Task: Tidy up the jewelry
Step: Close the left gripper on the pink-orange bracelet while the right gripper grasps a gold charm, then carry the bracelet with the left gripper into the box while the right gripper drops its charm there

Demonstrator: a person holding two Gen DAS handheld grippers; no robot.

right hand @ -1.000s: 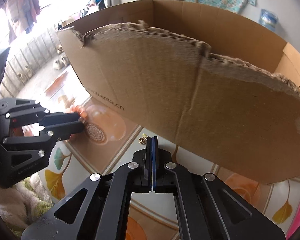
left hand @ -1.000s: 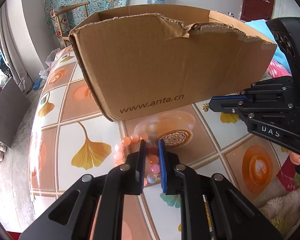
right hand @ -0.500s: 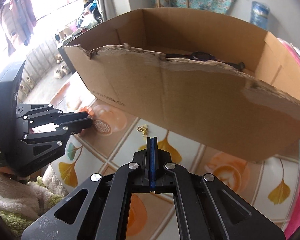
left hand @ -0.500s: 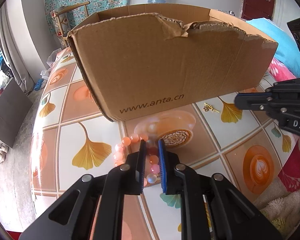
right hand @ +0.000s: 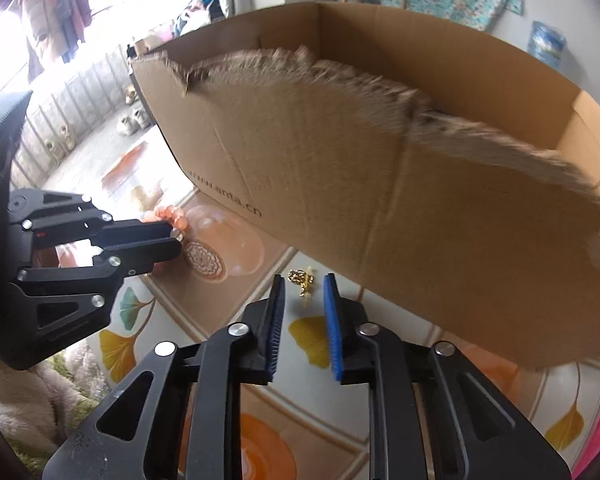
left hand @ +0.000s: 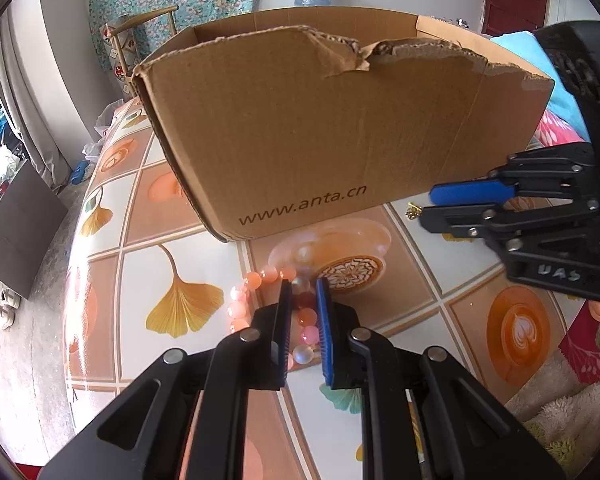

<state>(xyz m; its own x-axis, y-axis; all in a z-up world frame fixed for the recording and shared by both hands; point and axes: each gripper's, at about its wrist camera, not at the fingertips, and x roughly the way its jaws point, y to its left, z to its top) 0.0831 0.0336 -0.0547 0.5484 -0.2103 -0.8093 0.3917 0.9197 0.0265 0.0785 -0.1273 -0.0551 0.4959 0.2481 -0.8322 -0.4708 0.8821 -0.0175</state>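
Fingers of left gripper (left hand: 303, 286) narrow, closed around one side of the bead bracelet (left hand: 260, 300); beads visible between the blue pads, contact on both sides looks firm. Bracelet of orange, pink and clear beads, lying on the patterned table (left hand: 140, 216) just in front of the cardboard box (left hand: 340, 128), not touching it. Rest of the loop curving off to the left of the fingers.

Box printed "www.anta.cn", top edge torn and ragged, open at the top; contents not visible from either view.

Gold trinket (right hand: 302, 280) lying on the table close to the box's front wall, to the right of the bracelet; possibly a small chain or earring, too small and blurred to say which.

Fingers of right gripper (right hand: 303, 287) just opened to a narrow gap, nothing pinched; trinket seen just ahead of the tips, between them in the right wrist view, apparently untouched. Right gripper pointing down toward the table.
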